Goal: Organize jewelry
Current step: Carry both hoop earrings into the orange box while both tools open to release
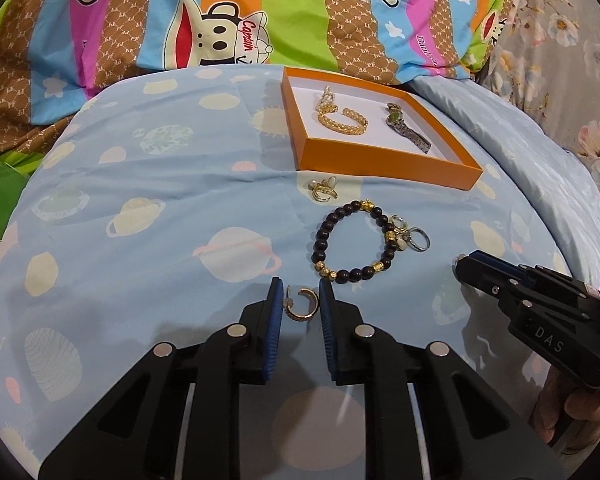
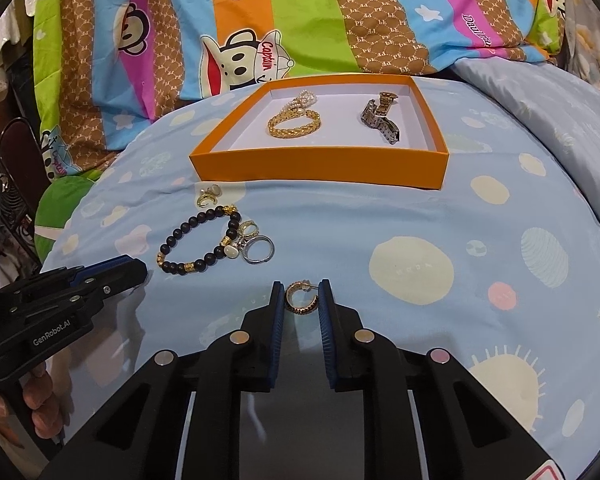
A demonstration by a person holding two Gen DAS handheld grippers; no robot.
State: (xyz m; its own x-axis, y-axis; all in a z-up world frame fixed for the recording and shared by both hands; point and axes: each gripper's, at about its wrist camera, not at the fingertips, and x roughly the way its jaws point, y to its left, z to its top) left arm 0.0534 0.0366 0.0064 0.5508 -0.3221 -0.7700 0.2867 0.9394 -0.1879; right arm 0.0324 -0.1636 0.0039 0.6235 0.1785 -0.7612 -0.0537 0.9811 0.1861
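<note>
Evidently each claw has its own gold hoop earring. The left claw point(image 1: 300, 294) has a hoop earring point(image 1: 302, 304) between its blue pads, jaws narrowed almost to the hoop; the pad on its post side seems to stand just clear, so I cannot say the grip is firm. The right claw point(image 2: 300, 294) is narrowed likewise round a second hoop earring point(image 2: 302, 300), both pads at its sides. Both hoops lie flat on the bed point(image 1: 160, 208). The orange box point(image 2: 320, 166), holding a gold bracelet point(image 2: 294, 124) and a watch point(image 2: 380, 118), lies ahead, beyond the dark beaded bracelet point(image 2: 198, 240); it lies more squarely ahead of the right claw.
</note>
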